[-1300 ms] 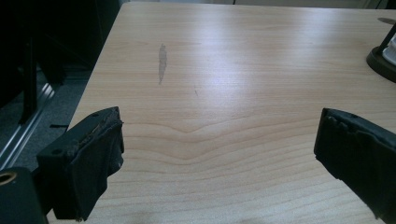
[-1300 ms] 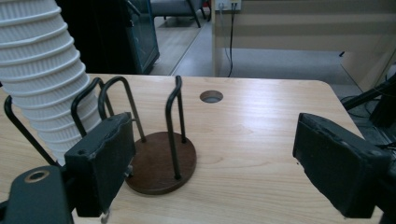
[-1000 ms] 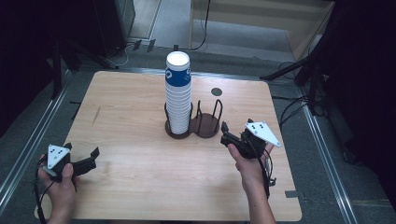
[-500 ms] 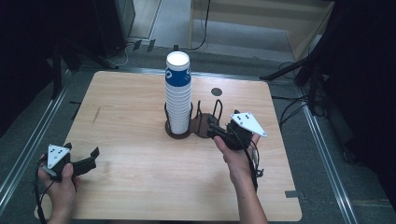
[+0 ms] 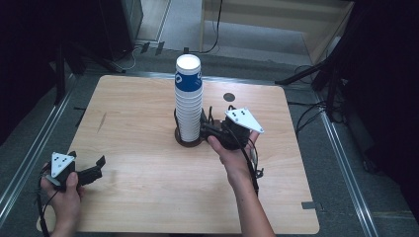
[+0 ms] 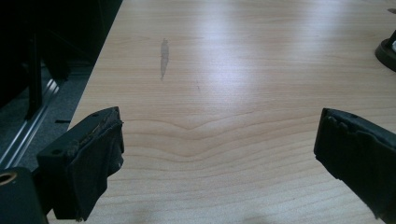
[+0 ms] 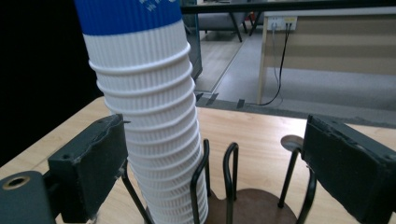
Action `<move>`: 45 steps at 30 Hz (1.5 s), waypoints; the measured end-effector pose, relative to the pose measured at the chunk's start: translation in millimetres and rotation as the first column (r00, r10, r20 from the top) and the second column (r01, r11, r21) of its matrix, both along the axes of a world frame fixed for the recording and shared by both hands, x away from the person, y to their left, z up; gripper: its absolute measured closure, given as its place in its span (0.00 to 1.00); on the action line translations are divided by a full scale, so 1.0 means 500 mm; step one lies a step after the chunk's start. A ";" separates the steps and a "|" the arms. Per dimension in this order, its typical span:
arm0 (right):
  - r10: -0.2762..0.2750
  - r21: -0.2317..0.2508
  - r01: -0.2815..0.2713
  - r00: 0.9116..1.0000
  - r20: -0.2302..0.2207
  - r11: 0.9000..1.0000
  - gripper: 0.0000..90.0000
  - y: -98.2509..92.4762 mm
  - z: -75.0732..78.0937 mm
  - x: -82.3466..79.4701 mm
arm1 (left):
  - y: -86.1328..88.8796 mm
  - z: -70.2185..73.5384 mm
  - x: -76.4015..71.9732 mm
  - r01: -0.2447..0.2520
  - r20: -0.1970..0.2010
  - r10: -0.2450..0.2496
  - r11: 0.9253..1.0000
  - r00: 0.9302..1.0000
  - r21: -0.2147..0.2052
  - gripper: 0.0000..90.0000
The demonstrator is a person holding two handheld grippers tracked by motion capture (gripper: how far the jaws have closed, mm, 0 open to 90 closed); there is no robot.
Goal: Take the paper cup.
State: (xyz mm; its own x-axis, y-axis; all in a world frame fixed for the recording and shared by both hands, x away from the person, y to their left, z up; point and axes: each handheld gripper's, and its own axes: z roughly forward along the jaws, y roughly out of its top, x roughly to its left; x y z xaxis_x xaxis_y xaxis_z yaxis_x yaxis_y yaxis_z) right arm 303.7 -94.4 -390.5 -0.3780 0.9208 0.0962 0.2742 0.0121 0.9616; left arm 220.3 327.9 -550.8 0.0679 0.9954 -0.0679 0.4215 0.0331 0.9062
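Cups (image 5: 188, 101) stand nested in a tall white stack, the top one banded blue, in the left ring of a dark wire holder (image 7: 243, 196) at mid table (image 5: 148, 187). Right gripper (image 5: 211, 129) has just been opening its jaws; the stack rises just inside the left jaw, unpressed. Left gripper (image 5: 96, 167) rests released, well apart.
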 end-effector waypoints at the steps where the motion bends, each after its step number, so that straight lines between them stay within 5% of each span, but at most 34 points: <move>1: 0.000 0.000 0.000 1.000 0.000 1.000 0.08 0.000 0.000 0.000 | 0.000 0.000 0.000 0.000 0.000 0.000 1.000 1.000 0.000 0.03; 28: 0.001 0.003 -0.001 1.000 0.007 1.000 0.08 0.104 0.039 0.050 | 0.006 0.000 0.002 0.006 -0.009 -0.007 1.000 1.000 -0.029 0.03; 45: 0.003 0.021 -0.004 0.998 0.055 1.000 0.08 0.157 0.061 0.092 | 0.008 0.000 0.004 0.007 -0.019 -0.008 0.999 1.000 -0.039 0.03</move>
